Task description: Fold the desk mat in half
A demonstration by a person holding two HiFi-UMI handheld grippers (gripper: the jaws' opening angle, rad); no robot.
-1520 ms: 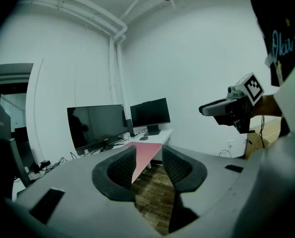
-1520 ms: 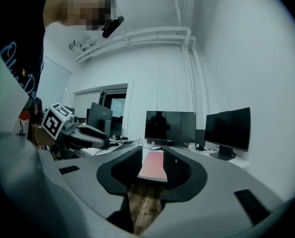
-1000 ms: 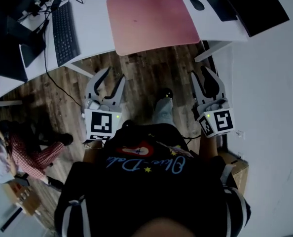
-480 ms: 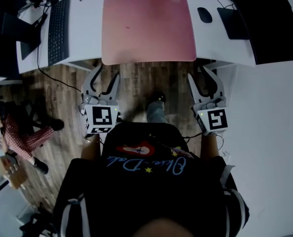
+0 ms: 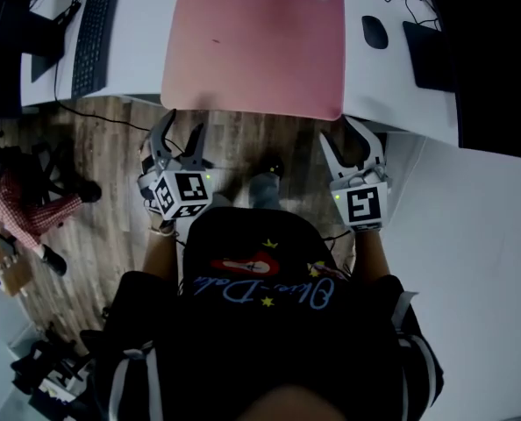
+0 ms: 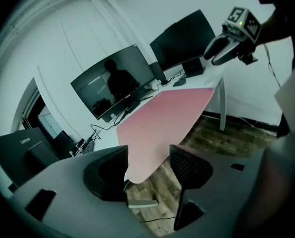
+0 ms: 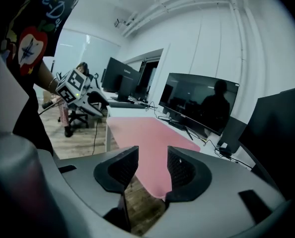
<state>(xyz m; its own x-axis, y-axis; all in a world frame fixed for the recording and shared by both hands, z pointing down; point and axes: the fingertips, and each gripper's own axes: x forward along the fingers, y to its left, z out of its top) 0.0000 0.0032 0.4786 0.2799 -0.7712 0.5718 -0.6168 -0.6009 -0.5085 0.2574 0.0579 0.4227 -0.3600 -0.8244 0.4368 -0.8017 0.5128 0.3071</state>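
The pink desk mat (image 5: 252, 42) lies flat on the white desk (image 5: 142, 55), its near edge flush with the desk's front edge. My left gripper (image 5: 181, 128) hovers over the floor just short of the mat's near-left corner. Its jaws have just been opening and stand open with nothing between them. My right gripper (image 5: 347, 135) sits just below the near-right corner, jaws also just opening and empty. In the left gripper view the mat (image 6: 162, 118) has its corner ahead of the left gripper (image 6: 148, 155). In the right gripper view the mat (image 7: 147, 138) lies ahead of the right gripper (image 7: 152, 155).
A black keyboard (image 5: 89, 29) lies left of the mat and a black mouse (image 5: 374, 32) right of it. Dark monitors (image 6: 112, 83) stand along the desk's back. A seated person (image 5: 19, 217) is at the far left on the wooden floor (image 5: 85, 182).
Both grippers have moved forward to the desk's front edge, close to the mat's near corners. Both pairs of jaws stand wider apart than before.
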